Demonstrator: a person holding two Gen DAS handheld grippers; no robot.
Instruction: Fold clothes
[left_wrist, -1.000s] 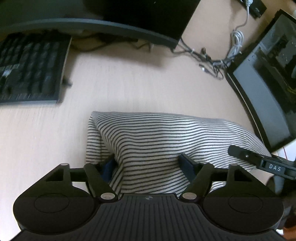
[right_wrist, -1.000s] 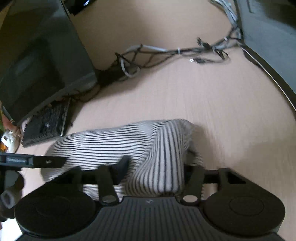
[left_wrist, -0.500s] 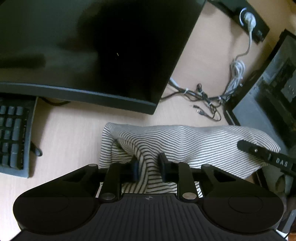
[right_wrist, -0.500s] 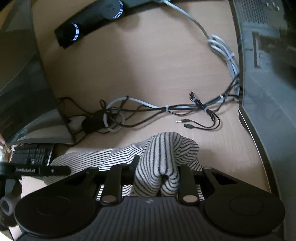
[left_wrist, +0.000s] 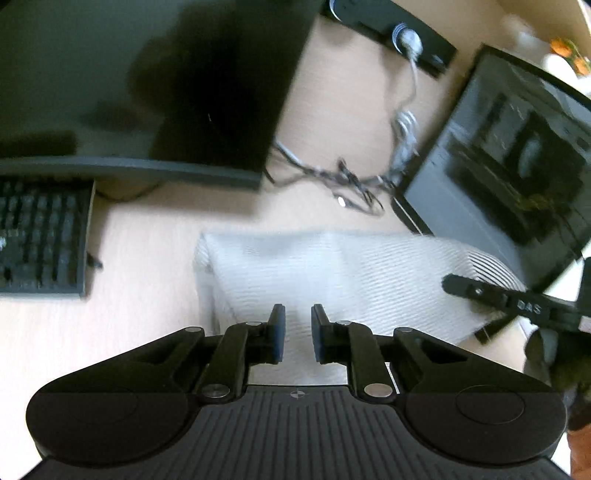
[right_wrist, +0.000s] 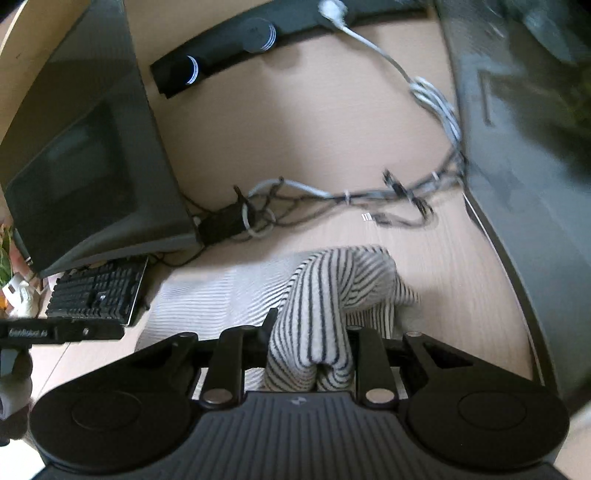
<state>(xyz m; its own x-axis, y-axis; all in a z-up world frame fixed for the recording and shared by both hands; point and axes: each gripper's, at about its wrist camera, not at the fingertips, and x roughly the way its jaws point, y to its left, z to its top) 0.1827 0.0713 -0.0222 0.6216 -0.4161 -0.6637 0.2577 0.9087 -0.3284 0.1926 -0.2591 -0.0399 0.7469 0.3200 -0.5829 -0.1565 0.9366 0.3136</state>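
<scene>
Black left gripper (left_wrist: 297, 328): jaws closing, only a narrow gap left between the blue-edged pads (left_wrist: 277, 332). Pale striped cloth shows through that gap, but the blur hides whether the pads press on it, so I cannot tell if it holds anything.

Right gripper (right_wrist: 312, 326): clenched on a thick bunched fold of the striped garment (right_wrist: 321, 295). The fold stands up between the fingers and spills back toward the gripper body.

Garment lies on the light wood desk (right_wrist: 295, 129), spread leftward from the right gripper's fold toward the left gripper, whose finger shows at the left edge of the right view. In the left view the cloth (left_wrist: 332, 273) fills the middle of the desk, with the right gripper's finger on its far right corner.

Beyond the cloth: tangle of cables (right_wrist: 332, 195), near but apart from it. Keyboard (right_wrist: 96, 291) to the left, under a dark monitor (left_wrist: 129, 85). Black speaker bar (right_wrist: 221, 48) at the back. Dark computer case (right_wrist: 535, 147) along the right.
</scene>
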